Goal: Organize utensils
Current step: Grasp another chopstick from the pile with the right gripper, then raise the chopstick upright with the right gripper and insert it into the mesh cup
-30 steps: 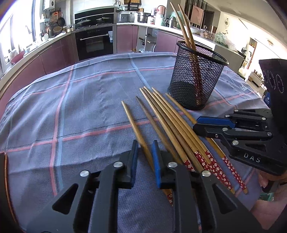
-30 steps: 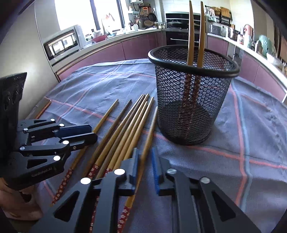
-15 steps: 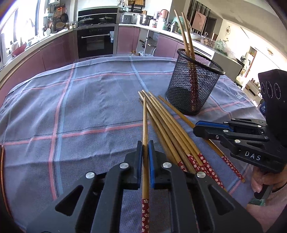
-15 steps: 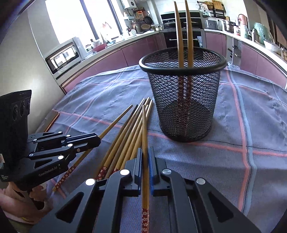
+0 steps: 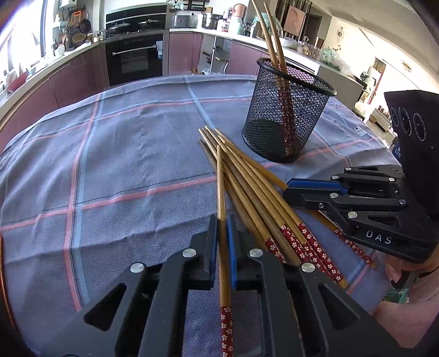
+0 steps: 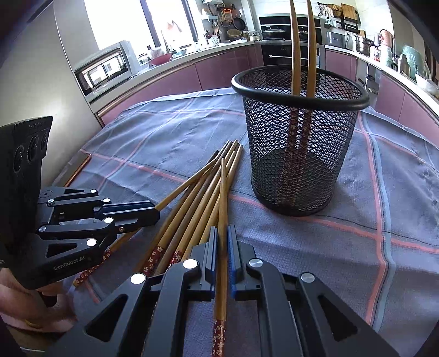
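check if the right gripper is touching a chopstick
Touching. In the right wrist view the right gripper has its jaws closed on a chopstick, both pads pressed against its shaft.

Strong daylight is admitted through the blown-out window (image 6: 123, 22) (upper left); edges are bent and darkened by fisheye distortion.

Blue-grey tablecloth (image 5: 131, 153) (pink checks), black mesh holder (image 5: 285, 120)

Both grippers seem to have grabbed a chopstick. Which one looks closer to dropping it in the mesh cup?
Probably the right gripper: the mesh cup stands near and almost straight ahead. From the left gripper, it sits farther off, to the side.
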Tool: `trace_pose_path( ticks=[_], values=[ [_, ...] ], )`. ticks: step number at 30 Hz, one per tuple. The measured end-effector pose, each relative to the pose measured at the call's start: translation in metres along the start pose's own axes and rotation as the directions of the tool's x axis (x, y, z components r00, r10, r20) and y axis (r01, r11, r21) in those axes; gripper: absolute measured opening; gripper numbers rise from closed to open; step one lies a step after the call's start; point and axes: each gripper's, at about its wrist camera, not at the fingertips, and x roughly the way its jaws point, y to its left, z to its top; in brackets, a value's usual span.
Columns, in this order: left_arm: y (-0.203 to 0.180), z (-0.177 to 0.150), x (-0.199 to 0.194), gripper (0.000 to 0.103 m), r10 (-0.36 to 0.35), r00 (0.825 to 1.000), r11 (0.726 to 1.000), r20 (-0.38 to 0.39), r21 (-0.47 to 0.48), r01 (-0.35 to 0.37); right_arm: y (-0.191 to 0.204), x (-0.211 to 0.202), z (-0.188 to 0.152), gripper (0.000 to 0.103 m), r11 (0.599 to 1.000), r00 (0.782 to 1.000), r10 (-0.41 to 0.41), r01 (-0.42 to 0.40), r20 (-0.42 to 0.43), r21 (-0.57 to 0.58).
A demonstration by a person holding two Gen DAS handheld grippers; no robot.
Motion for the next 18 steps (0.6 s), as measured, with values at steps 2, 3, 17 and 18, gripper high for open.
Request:
trace_pose_path(
  ticks=[2,3,17,18],
  values=[
    [0.000,0.002,0.001,0.008,0.001,1.000,1.000,-0.004,0.007,-0.001,0.000,0.001,0.001,0.007,1.000,1.000,-0.001,0.001,-0.002,-0.005],
    [-0.001,0.001,0.001,0.008,0.000,1.000,1.000,-0.005,0.010,0.000,0.000,0.002,0.002,0.007,1.000,1.000,0.000,0.000,-0.003,-0.006],
    [-0.001,0.019,-0.030,0.007,-0.071,0.994,0.997,0.083,-0.014,0.073,0.002,-0.043,0.009,0.006,0.999,0.990,0.046,-0.043,0.136,-0.026],
    [-0.002,0.022,-0.036,0.007,-0.085,0.992,0.996,0.098,-0.013,0.086,0.002,-0.049,0.011,0.006,0.999,0.987,0.045,-0.042,0.155,-0.027]
  ],
)
